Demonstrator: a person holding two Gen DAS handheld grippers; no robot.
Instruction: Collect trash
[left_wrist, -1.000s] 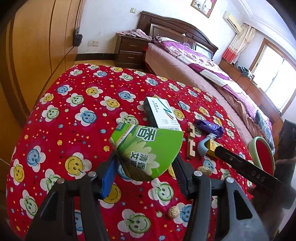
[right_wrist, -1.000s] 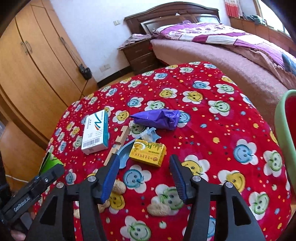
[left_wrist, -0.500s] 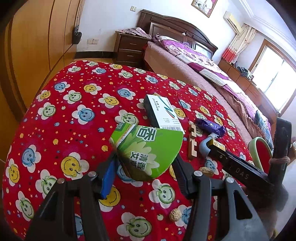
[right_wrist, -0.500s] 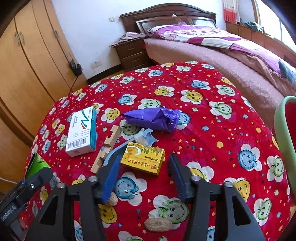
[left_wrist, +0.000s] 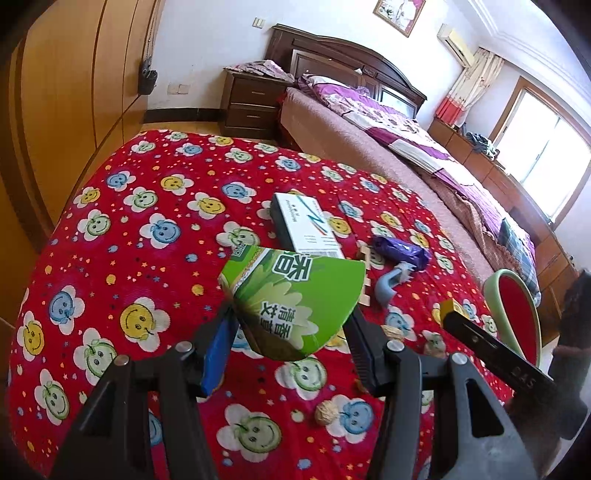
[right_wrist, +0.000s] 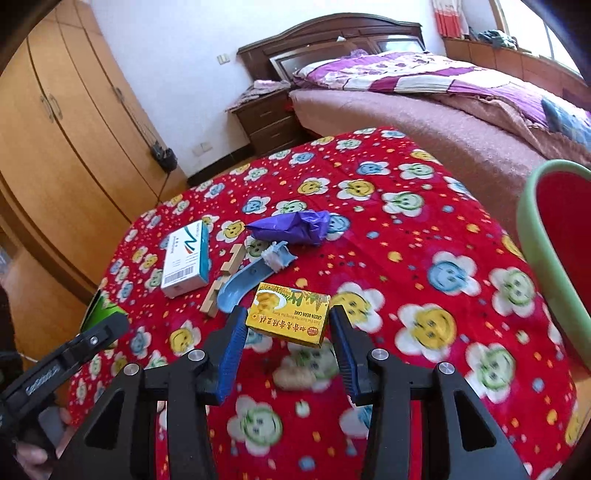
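Note:
My left gripper (left_wrist: 291, 314) is shut on a green printed carton (left_wrist: 295, 295), which it holds above the red smiley tablecloth (left_wrist: 155, 206). The right gripper (right_wrist: 288, 326) is shut on a yellow bean-cake box (right_wrist: 288, 317), its blue pads pressing both sides. The box hangs just off the cloth. The same box (left_wrist: 448, 308) shows in the left wrist view at the tip of the right gripper. On the cloth lie a crumpled purple wrapper (right_wrist: 291, 229), a white and teal box (right_wrist: 186, 258) and a blue plastic scoop (right_wrist: 247, 280).
A green basin with a red inside (right_wrist: 532, 240) stands at the table's right edge. A wooden piece (right_wrist: 225, 284), a walnut (left_wrist: 327, 410) and a peanut (right_wrist: 299, 373) lie on the cloth. A bed, a nightstand and wardrobes lie beyond the table.
The right gripper has closed on the yellow box and raised it off the cloth, drawing it back from the scoop. The left gripper and its carton have stayed put.

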